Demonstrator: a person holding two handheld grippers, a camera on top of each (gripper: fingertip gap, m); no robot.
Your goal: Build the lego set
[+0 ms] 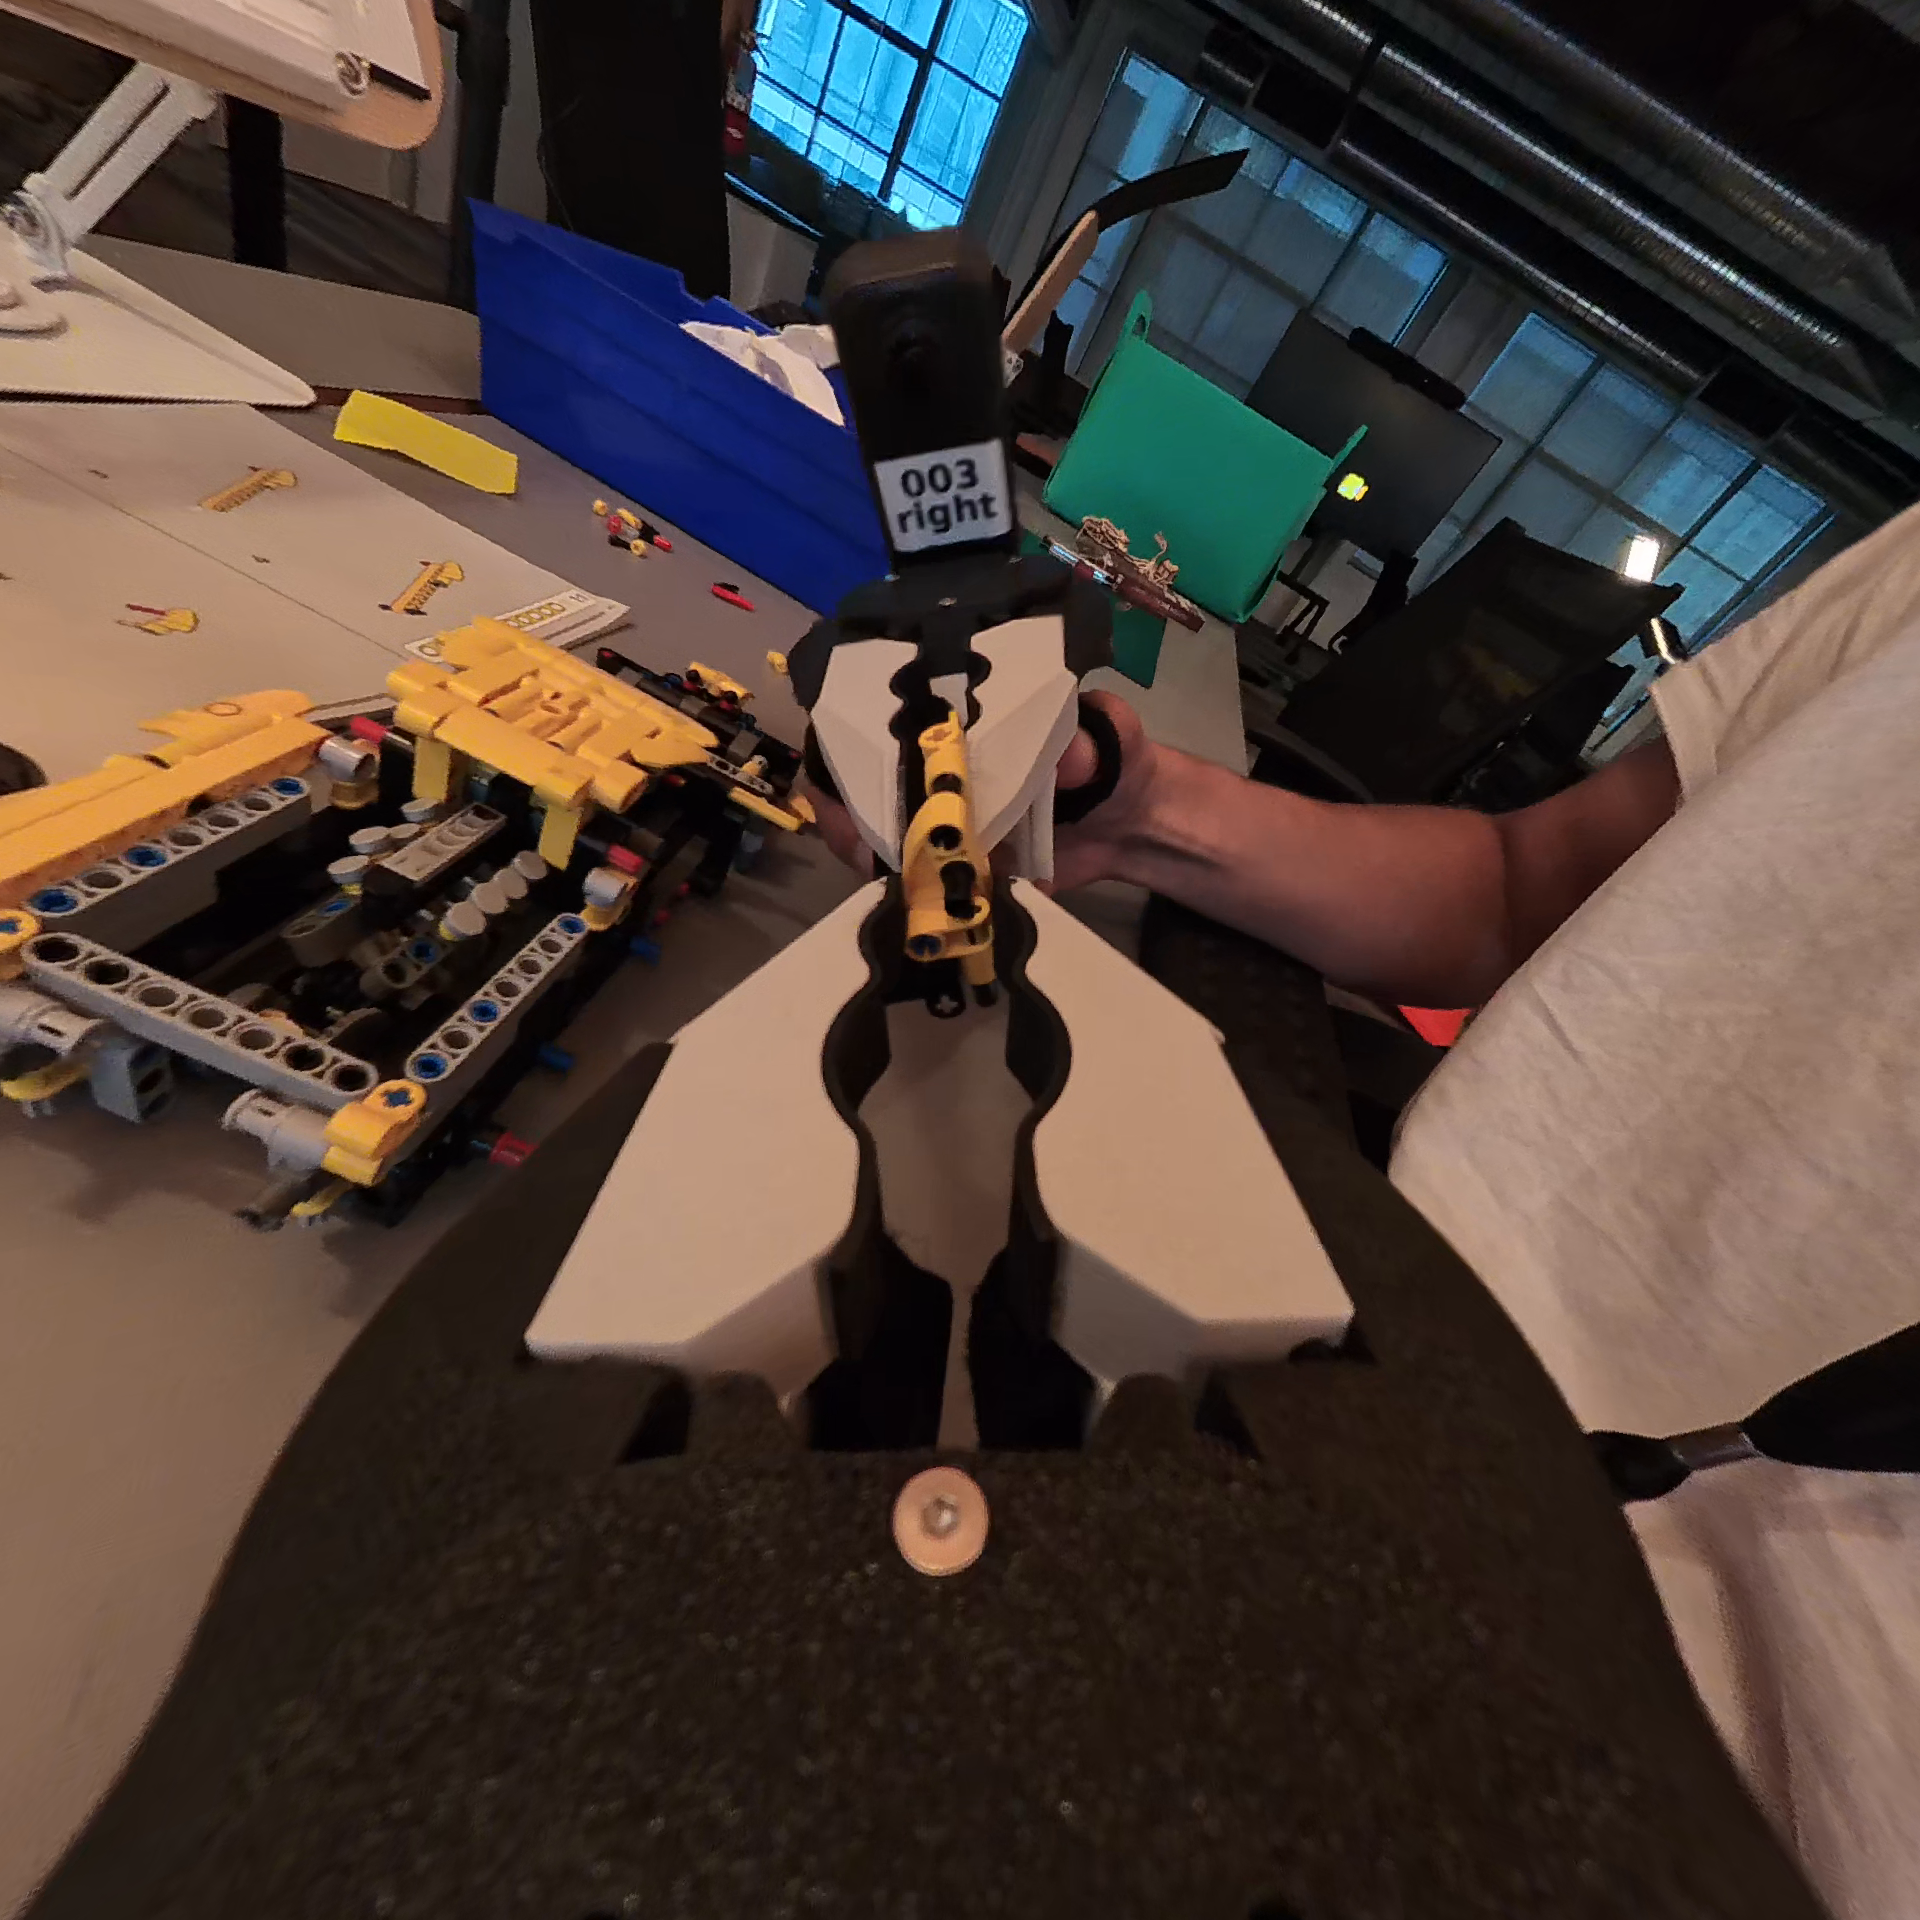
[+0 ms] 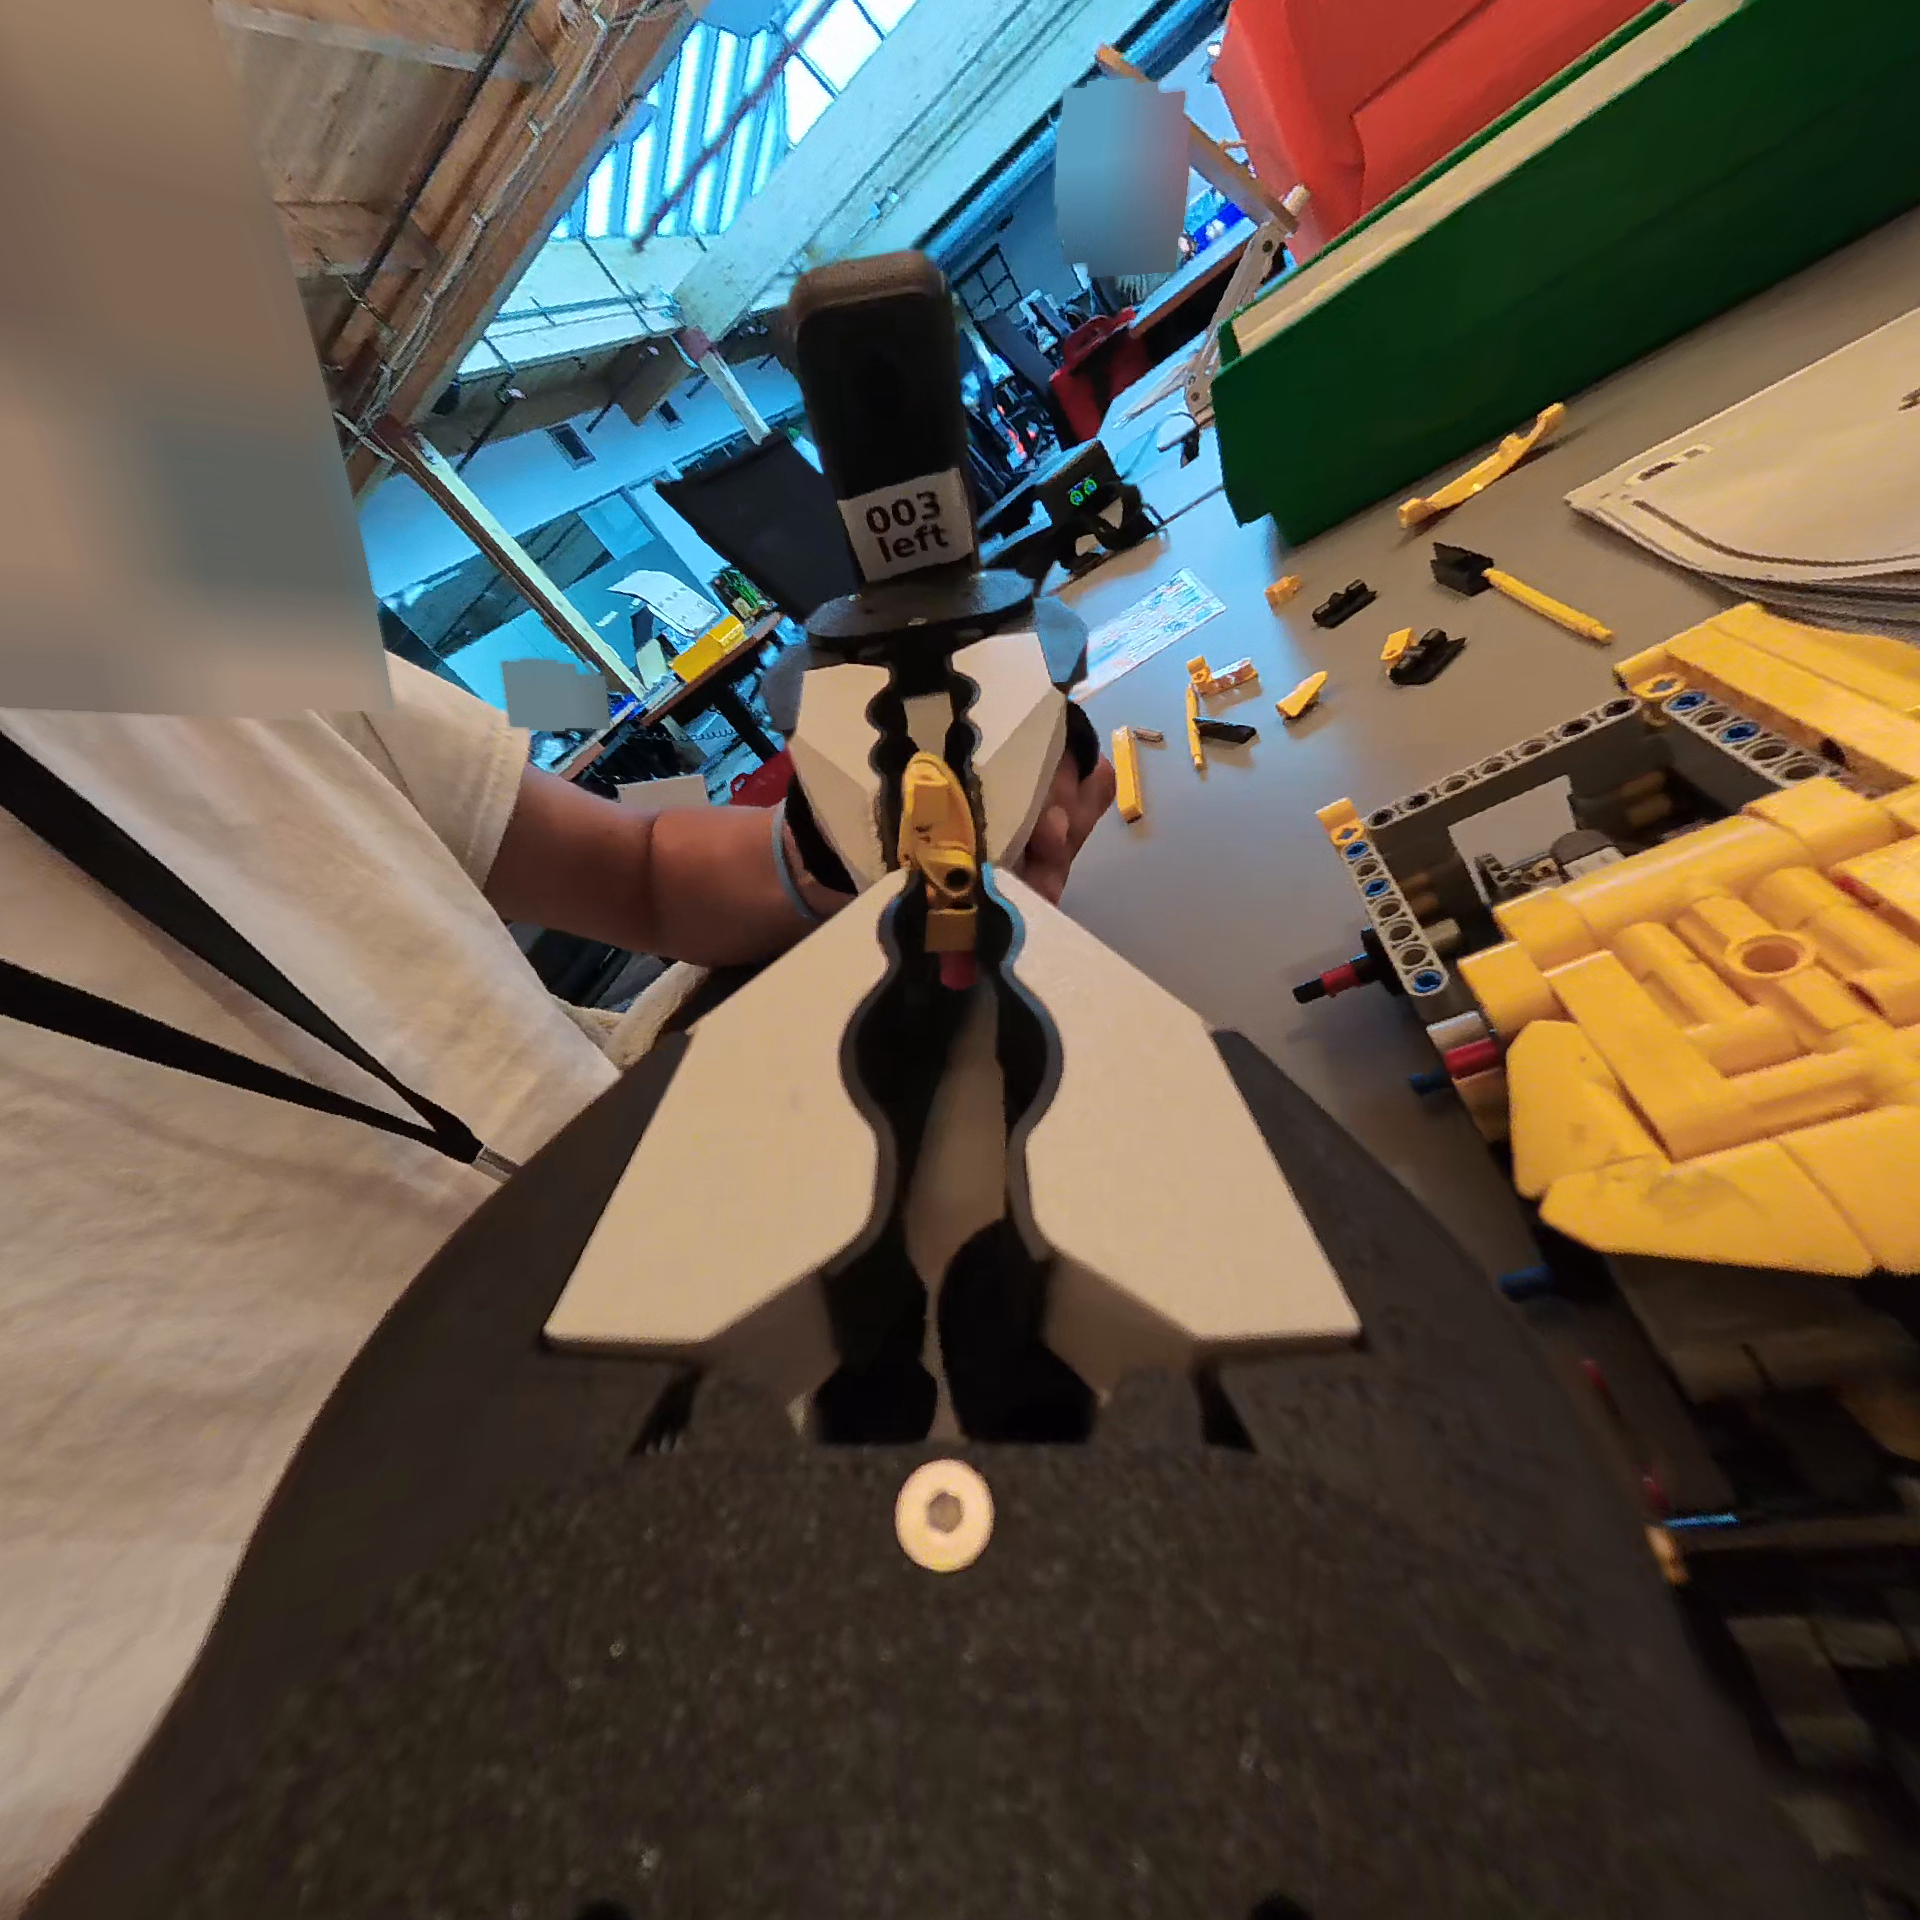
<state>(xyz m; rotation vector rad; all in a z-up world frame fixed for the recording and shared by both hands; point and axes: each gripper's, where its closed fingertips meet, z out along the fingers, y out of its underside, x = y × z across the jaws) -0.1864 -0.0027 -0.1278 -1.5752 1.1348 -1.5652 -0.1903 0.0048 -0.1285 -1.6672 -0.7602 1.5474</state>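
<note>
- Left wrist view: we find the left gripper (image 1: 940, 971) at frame centre, its jaws nearly together and clamped on the lower end of a small yellow sub-assembly (image 1: 945, 862).
- The right gripper (image 1: 940, 748) faces it from just above centre, nose to nose, pinching the upper end of the same piece; a hand (image 1: 1101, 790) holds it from the right.
- The sub-assembly is held in the air between the two tools, clear of the table (image 1: 156, 1351).
- The main model (image 1: 343, 914), yellow and grey, lies on the table at left centre; loose parts (image 1: 632, 530) lie beyond it, near a blue bin (image 1: 644, 384) at upper centre.
- Right wrist view: the right gripper (image 2: 940, 935) sits at centre, jaws almost shut on the piece (image 2: 935, 831); a red pin (image 2: 958, 971) shows at its near end, between the fingers.
- The left gripper (image 2: 925, 769) grips the far end, tips touching ours or nearly so.
- The model (image 2: 1662, 997) fills the right edge; loose parts (image 2: 1226, 707) are scattered at upper right centre.
- Judgement: the step in hand is joining or seating two small elements of a sub-assembly, ahead of fitting it to the model.
- The next move appears to call for a straight push along the shared axis, both grips firm, without twisting the pin out of line.
</note>
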